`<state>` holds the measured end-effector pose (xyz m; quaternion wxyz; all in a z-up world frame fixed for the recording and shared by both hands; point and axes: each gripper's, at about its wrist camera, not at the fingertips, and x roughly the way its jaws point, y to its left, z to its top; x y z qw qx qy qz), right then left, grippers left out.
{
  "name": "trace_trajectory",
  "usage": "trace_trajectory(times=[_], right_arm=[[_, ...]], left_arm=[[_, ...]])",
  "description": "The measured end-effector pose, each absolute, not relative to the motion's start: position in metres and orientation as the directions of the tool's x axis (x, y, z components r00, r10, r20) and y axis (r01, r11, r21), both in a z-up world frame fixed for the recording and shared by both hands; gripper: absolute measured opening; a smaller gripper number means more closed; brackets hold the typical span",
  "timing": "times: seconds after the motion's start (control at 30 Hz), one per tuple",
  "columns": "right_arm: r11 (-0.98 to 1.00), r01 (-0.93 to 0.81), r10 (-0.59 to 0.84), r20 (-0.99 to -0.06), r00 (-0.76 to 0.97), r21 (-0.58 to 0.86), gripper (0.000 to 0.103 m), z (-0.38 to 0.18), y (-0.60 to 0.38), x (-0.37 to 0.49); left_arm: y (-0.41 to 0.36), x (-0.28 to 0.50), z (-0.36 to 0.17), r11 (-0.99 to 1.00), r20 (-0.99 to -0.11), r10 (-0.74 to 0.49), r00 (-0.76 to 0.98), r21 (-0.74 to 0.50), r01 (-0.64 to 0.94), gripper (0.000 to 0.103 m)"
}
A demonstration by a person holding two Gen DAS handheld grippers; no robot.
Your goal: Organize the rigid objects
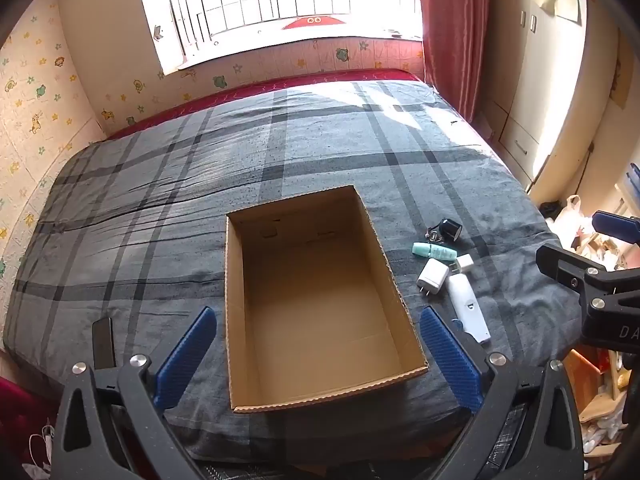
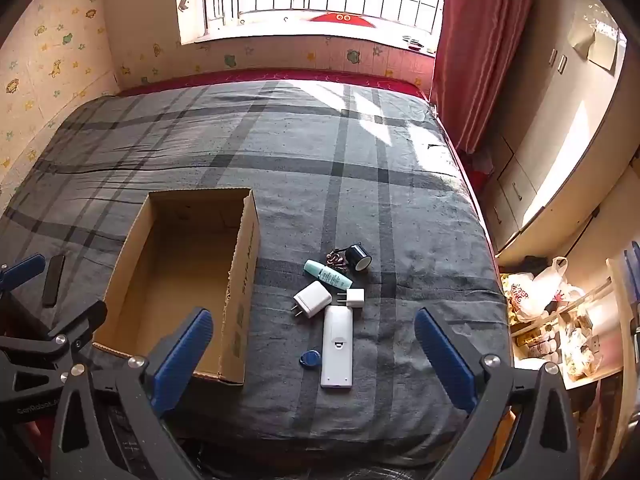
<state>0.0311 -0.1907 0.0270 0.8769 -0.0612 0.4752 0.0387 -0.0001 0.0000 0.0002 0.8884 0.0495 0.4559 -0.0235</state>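
An empty open cardboard box (image 1: 240, 280) (image 2: 244, 264) lies on the grey plaid bed. Right of it is a cluster: white remote (image 2: 337, 346) (image 1: 466, 300), large white charger (image 2: 313, 299) (image 1: 433, 275), small white charger (image 2: 355, 297) (image 1: 464, 261), mint tube (image 2: 328, 275) (image 1: 434, 251), black cylinder (image 2: 358, 258) (image 1: 451, 229), keys (image 2: 335, 259), blue fob (image 2: 310, 359). My left gripper (image 1: 318, 320) is open and empty over the box's near end. My right gripper (image 2: 314, 322) is open and empty, above the cluster's near side.
A black flat bar (image 2: 54, 280) (image 1: 103, 342) lies on the bed left of the box. A window and a red curtain (image 2: 476, 48) stand at the far side. Cupboards and cluttered shelves with bags (image 2: 552, 292) are to the right of the bed.
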Motion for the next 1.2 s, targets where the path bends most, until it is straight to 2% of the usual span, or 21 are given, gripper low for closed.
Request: trace_trajectory(times=[1.2], right_arm=[[0.988, -0.139, 0.021, -0.837, 0.547, -0.066, 0.103, 0.023, -0.186, 0.032]], left_arm=[[0.011, -0.004, -0.006, 0.996, -0.816, 0.028, 0.577, 0.075, 0.057, 0.103]])
